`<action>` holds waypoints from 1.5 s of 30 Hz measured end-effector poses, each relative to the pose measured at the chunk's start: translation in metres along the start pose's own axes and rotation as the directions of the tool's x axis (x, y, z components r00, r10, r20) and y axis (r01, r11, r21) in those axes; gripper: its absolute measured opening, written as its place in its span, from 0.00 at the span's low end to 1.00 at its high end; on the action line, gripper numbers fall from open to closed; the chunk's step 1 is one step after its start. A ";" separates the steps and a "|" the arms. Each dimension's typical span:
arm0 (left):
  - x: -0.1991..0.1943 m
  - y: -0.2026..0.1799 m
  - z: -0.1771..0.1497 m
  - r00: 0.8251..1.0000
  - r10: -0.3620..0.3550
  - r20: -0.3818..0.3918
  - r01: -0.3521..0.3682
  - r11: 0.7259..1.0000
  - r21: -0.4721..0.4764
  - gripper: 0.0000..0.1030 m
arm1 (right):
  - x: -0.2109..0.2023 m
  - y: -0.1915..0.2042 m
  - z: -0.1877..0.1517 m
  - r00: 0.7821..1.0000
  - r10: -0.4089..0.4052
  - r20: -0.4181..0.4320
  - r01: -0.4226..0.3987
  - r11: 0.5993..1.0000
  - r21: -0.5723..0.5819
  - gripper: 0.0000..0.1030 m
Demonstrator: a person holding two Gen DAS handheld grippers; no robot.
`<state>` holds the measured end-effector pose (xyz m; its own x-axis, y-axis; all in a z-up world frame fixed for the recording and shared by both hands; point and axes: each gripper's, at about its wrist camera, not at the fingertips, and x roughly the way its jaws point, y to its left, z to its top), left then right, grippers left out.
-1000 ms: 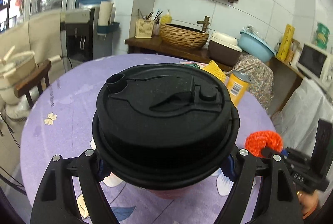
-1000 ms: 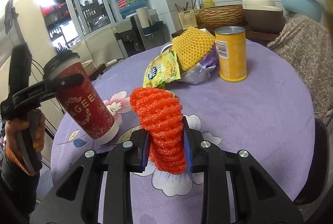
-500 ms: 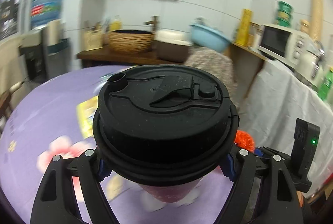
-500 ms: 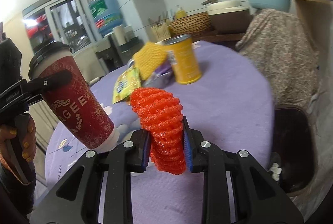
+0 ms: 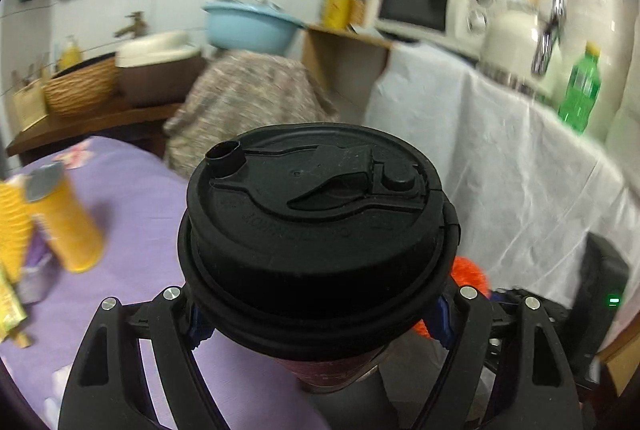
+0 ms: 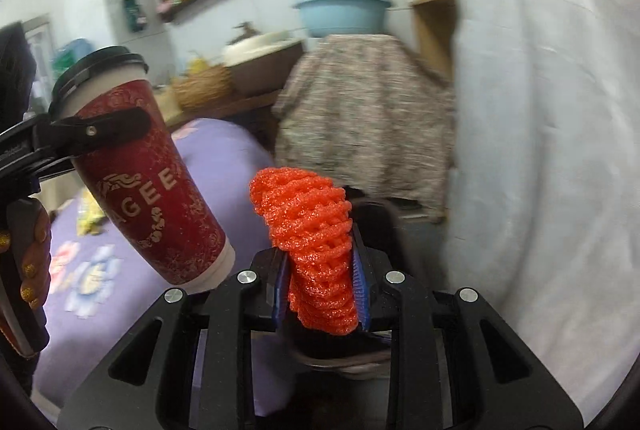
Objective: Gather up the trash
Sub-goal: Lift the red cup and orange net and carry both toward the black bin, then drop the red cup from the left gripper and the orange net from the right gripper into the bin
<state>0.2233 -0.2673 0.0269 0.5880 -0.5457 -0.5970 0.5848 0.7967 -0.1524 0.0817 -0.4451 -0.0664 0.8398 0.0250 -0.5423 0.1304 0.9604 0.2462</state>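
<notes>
Cup (image 6: 152, 178) sits clamped in your left hand-held gripper (image 5: 316, 314), foam net (image 6: 316, 246) pinched in your right hand-held gripper (image 6: 320, 294), both carried off the table (image 6: 224, 166). Next, find the bin, then release.

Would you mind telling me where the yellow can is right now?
In the left wrist view the yellow can stands at the far left on the purple tablecloth, beside the wrappers.
</notes>
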 end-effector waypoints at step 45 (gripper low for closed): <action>0.148 -0.066 -0.055 0.939 0.276 -0.205 -0.199 0.923 0.330 0.93 | 0.028 -0.098 -0.064 0.984 -0.102 -0.143 0.125 0.979 0.159 0.26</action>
<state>0.2408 -0.3868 -0.0946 0.5992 -0.2398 -0.7639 0.6071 0.7580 0.2383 0.0589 -0.5205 -0.1566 0.7380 -0.0336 -0.6740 0.3163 0.8995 0.3015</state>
